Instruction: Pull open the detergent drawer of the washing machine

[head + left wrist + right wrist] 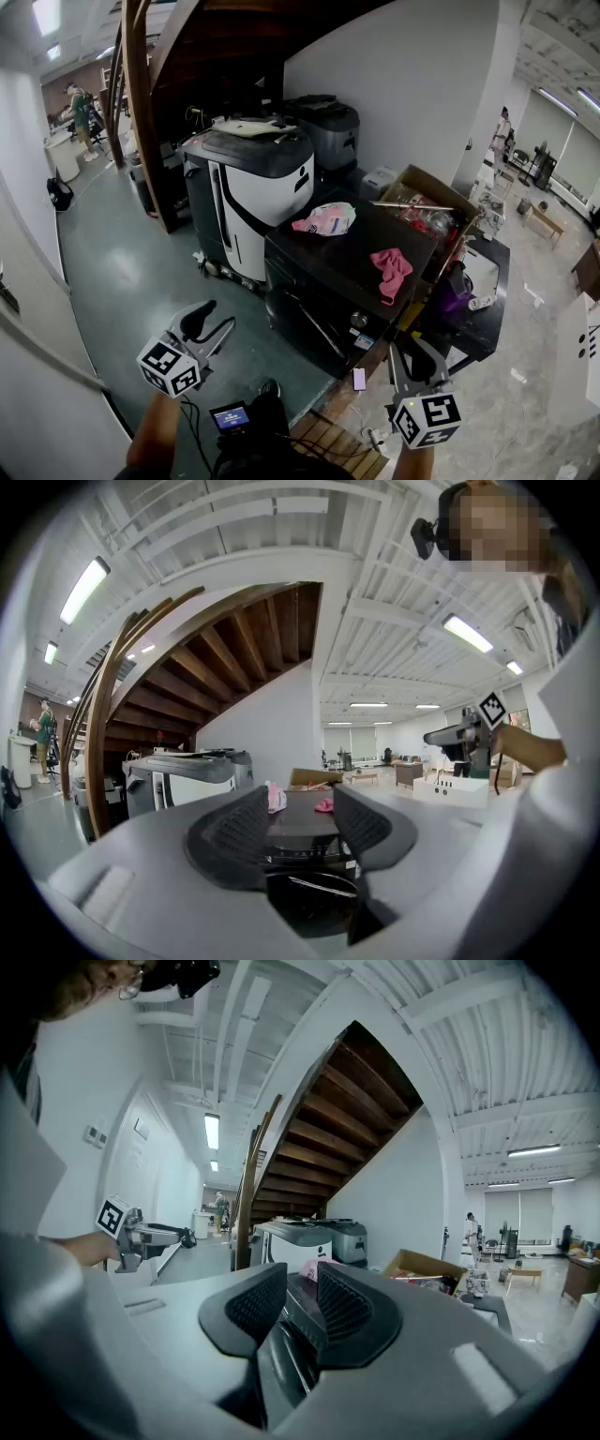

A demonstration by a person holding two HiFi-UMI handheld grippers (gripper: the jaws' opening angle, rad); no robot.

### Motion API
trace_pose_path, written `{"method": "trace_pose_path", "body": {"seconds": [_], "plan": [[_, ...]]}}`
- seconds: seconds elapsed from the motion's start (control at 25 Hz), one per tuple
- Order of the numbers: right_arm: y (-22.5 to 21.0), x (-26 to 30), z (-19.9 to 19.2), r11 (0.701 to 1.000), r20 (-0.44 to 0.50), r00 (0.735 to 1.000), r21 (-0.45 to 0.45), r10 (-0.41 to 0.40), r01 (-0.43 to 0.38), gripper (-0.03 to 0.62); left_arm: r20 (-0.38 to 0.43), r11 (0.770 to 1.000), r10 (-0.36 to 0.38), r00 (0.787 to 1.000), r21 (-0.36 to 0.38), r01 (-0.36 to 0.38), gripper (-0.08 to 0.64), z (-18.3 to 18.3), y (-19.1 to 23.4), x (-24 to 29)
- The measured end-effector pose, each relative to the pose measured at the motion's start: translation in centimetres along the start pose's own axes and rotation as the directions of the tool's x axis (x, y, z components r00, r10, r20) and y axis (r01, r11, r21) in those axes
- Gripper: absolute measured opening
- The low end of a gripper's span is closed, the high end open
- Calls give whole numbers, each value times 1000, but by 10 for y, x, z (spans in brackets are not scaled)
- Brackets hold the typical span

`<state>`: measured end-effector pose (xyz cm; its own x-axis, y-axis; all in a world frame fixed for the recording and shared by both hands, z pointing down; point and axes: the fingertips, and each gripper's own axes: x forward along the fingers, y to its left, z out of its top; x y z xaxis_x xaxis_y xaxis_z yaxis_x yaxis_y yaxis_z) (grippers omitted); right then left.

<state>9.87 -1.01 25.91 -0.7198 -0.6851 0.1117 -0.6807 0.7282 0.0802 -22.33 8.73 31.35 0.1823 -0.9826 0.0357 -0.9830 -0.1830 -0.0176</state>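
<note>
Hovering well back from the black washing machine [349, 255], left claw [217, 317] and right claw [419, 352] both spread, empty. The detergent drawer's lost on that dark front, so a misjudged grab could slip.

Indoor, evenly bright. Fluorescent ceiling strips [86, 588] overhead; far windows [361, 742] glowing pale. Staircase underside [234, 37] in deep shadow. Soft sheen on floor [112, 234]. Heavy fisheye bending at edges, black corners in both gripper views. Left tool [302, 803] near lens, slightly soft.
</note>
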Motion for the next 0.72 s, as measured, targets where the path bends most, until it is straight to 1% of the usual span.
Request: {"method": "trace_pose_path", "body": {"seconds": [0.44,0.72], "plan": [[3,8,2,1000,-9,1000,-12,6,-6,83,-7,1000,10,1000,-16,-10,232,-6,11,0],[-4,12,-3,1000,-21,1000,-8,1,-2,83,-29,999,5,1000,-33,-6,232,-17,15,14]]}}
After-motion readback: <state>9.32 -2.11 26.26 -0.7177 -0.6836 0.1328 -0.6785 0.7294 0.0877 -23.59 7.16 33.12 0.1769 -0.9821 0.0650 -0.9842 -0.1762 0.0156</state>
